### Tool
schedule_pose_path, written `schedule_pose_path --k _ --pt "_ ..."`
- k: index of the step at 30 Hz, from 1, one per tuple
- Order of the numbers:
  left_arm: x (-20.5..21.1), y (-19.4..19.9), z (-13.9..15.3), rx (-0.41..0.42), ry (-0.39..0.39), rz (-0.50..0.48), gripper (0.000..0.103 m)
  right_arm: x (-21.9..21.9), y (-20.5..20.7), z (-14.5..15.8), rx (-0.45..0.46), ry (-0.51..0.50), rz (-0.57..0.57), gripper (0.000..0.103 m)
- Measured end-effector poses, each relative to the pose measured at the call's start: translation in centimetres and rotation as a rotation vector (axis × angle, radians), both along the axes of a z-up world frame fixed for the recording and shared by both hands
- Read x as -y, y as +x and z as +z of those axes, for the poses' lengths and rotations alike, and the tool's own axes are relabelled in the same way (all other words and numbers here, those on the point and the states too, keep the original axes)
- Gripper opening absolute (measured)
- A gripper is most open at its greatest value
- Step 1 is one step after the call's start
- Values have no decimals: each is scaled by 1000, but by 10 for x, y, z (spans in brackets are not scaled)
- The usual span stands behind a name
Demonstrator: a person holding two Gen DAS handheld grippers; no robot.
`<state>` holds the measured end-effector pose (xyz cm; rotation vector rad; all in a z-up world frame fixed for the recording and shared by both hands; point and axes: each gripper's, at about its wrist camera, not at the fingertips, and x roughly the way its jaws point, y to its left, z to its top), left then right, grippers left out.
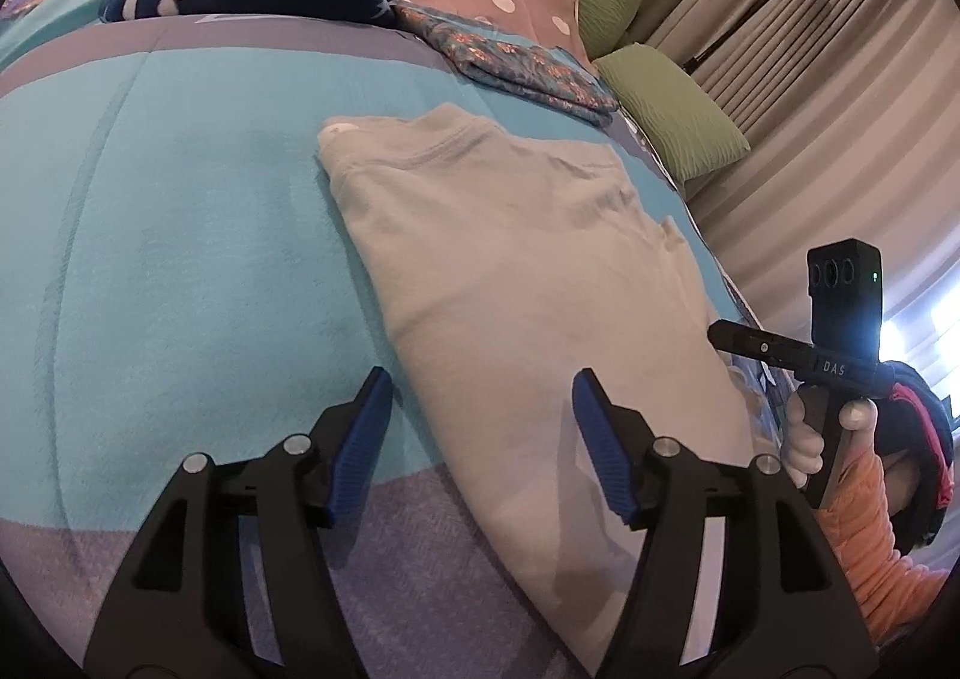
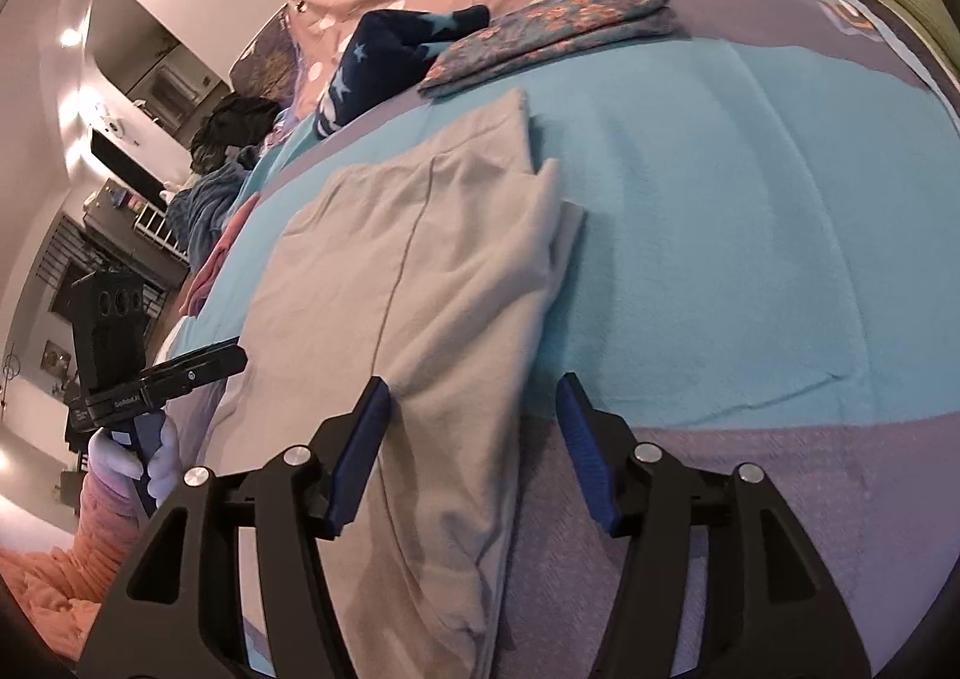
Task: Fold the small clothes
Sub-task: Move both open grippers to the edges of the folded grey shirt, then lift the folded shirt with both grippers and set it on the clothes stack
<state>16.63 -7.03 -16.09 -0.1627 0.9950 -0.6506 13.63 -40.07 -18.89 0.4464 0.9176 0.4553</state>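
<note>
Blue blanket (image 1: 180,235) carries pale folded shirt (image 1: 528,283) near floral cloth (image 1: 516,61).

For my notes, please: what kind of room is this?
Most likely a bedroom: the cream garment lies on a bed's turquoise blanket, with green pillows beside curtains.

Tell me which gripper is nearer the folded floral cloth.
Right, though only slightly. The right gripper straddles the grey shirt's edge on the side where the floral cloth lies; the left gripper sits at the shirt's other edge.
</note>
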Motion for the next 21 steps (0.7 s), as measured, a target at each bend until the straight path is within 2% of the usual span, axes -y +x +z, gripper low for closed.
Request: schedule_pose_path --k 17,19,20,21 --pt "5 25 -9 -5 -54 -30 66 -11 40 -4 33 49 65 58" --pt "6 29 -10 -3 -61 -34 65 -12 45 -5 36 43 60 50" --pt "8 31 -10 2 -60 -36 62 -11 46 -6 31 43 50 37" --pt "10 33 -10 11 -49 -33 46 -11 47 -7 22 49 38 27"
